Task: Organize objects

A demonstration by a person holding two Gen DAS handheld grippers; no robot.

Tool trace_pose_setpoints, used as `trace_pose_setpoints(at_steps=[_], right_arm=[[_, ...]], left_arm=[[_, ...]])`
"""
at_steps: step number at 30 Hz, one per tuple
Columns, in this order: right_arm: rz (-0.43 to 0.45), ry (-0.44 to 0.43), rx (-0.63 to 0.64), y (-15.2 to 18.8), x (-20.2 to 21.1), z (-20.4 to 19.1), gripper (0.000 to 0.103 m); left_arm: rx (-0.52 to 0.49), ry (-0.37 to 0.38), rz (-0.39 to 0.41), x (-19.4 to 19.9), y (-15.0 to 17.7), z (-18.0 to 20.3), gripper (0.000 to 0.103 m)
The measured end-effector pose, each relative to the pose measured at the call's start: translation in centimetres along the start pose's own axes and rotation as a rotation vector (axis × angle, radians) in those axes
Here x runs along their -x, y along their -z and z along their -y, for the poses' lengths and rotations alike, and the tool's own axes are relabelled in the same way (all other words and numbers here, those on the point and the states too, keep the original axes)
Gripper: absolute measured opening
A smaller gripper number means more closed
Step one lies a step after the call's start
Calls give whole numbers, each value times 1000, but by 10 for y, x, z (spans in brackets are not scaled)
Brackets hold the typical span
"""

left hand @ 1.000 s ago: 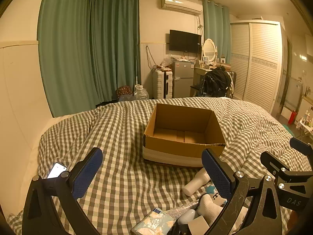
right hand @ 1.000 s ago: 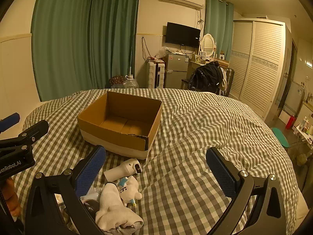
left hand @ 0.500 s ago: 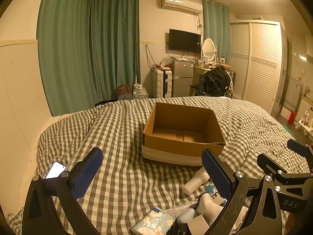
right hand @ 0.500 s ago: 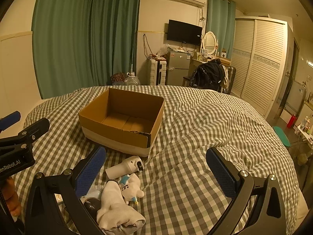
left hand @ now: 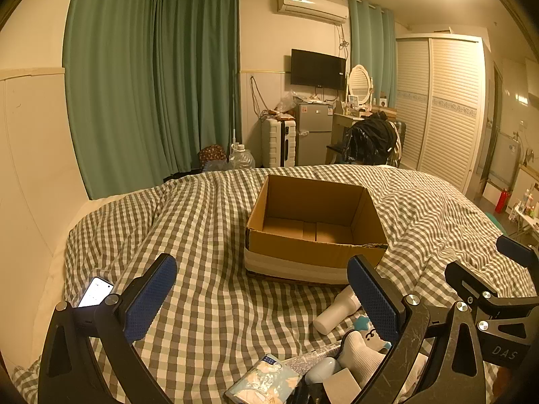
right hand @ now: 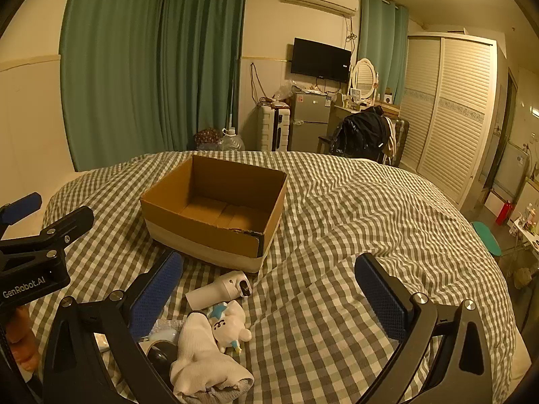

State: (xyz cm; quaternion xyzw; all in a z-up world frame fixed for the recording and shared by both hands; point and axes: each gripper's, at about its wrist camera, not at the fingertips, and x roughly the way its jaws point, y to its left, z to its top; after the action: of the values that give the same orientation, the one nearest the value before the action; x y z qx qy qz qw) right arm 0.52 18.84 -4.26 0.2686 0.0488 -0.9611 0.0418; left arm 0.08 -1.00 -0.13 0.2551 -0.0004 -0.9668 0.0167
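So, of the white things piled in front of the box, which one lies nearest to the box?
The white cylindrical device, lying on its side just before the cardboard box. The plush toy and the sock lie further from it, nearer the grippers.

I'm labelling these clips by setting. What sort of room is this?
Most likely a bedroom: a bed under a green-and-white checked cover, a white louvred wardrobe and a dressing table with an oval mirror.
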Motion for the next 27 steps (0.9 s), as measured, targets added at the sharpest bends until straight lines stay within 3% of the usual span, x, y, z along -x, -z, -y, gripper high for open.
trace_pose_setpoints(at_steps=[27], right_arm=[[9,-20,37,-7,7,-7,103]], left_arm=[[8,13,-1,2,0,-4,103]])
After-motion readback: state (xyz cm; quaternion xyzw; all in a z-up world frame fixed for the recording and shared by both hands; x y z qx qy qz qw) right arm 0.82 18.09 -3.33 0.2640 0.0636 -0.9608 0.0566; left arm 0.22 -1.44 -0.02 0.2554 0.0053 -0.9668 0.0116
